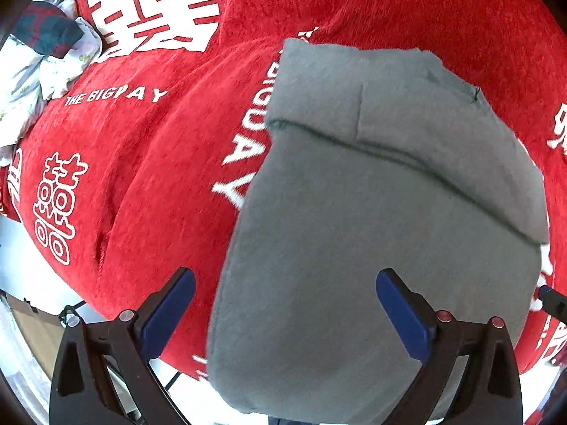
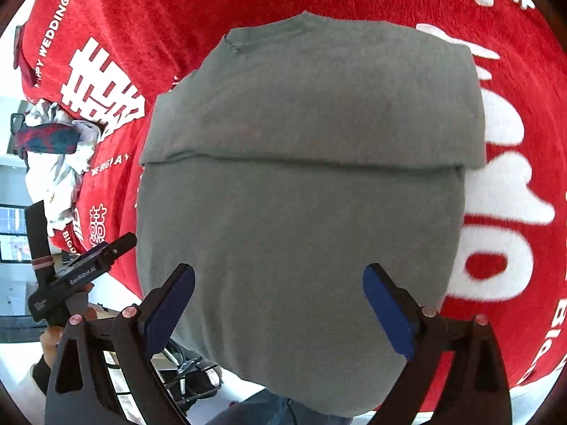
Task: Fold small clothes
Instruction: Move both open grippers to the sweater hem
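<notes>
Red plush cloth (image 1: 149,163) with white lettering and large white characters covers the whole surface under me, and on it lies the grey garment (image 1: 354,233), already folded over once so that a doubled band crosses its upper half. In my left wrist view the garment fills the centre and right of the frame, running down to the bottom edge; my left gripper (image 1: 285,304) stands wide open and empty, with its right blue pad over the grey fabric and its left pad over the red cloth just beside the garment's left edge. In my right wrist view the garment (image 2: 304,233) sits centred, its fold line across the middle, and my right gripper (image 2: 278,304) is also spread wide and holds nothing, both blue pads framing the lower part of the grey cloth. I cannot tell whether either gripper touches the fabric. At the upper left of the left view, a crumpled pile of pale printed and dark plaid clothes (image 1: 46,56) rests at the edge of the red cloth, well apart from the garment.
</notes>
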